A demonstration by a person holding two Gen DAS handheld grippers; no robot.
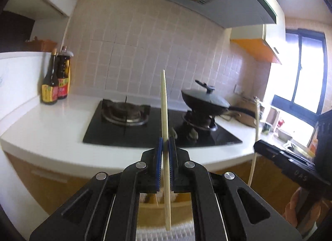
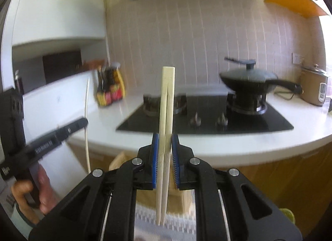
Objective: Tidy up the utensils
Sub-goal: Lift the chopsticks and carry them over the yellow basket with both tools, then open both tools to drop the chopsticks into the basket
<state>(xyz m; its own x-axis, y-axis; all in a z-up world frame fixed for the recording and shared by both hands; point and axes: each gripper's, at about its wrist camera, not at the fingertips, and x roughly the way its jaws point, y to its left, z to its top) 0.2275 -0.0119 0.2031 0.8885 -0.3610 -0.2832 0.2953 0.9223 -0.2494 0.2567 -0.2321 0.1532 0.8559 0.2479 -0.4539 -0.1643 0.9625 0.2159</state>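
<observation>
My left gripper [image 1: 165, 140] is shut on a single pale wooden chopstick [image 1: 165, 104] that stands upright between the blue pads, in the air before the counter. My right gripper [image 2: 165, 137] is shut on a pair of pale wooden chopsticks [image 2: 167, 95], held upright side by side. The right gripper [image 1: 290, 158] also shows at the right edge of the left wrist view with its chopsticks [image 1: 256, 120]. The left gripper [image 2: 51, 137] shows at the left of the right wrist view with its chopstick [image 2: 86, 104].
A white counter [image 1: 51, 124] holds a black gas hob [image 1: 124, 129] with a lidded black wok [image 1: 205, 97] on its right burner. Two sauce bottles [image 1: 55, 83] stand at the counter's left. A rice cooker [image 2: 314, 85] stands far right. A wooden box [image 2: 124, 162] sits below the grippers.
</observation>
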